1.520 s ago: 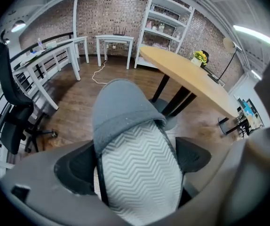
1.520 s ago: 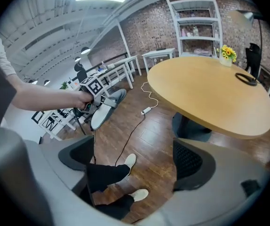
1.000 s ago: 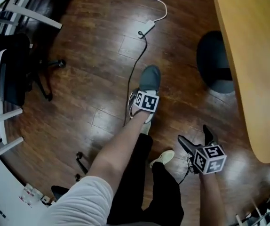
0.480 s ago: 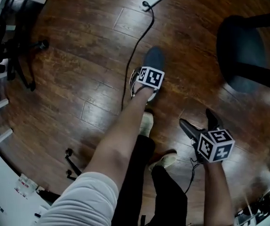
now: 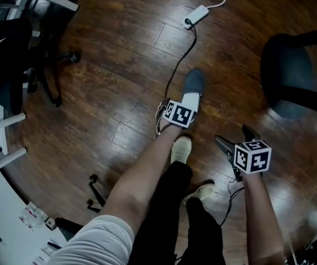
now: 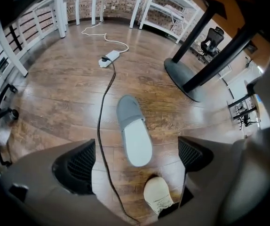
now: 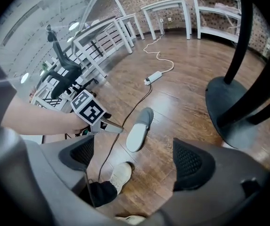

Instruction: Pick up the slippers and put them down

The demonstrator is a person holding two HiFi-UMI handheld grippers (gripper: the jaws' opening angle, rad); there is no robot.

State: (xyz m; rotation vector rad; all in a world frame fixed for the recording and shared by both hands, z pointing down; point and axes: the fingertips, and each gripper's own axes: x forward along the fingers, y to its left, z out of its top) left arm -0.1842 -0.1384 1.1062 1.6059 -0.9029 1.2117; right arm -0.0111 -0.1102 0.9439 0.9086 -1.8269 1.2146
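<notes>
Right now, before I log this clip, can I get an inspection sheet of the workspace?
Surface: wooden floor, glossy.
Job's things: one grey slipper flat on the floor; no second seen.
Clutter: small dark item, unclear.
Grippers: left gripper open over the slipper; right gripper open, empty.
Cables: black cable from white power strip, passing beside the slipper.
Surroundings: table base, office chair, the person's shoes.

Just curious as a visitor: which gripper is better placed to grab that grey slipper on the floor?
Probably the left. The left gripper is open, with the slipper on the floor lined up between its jaws in its own view. The right gripper, also open, sits off to the side.
</notes>
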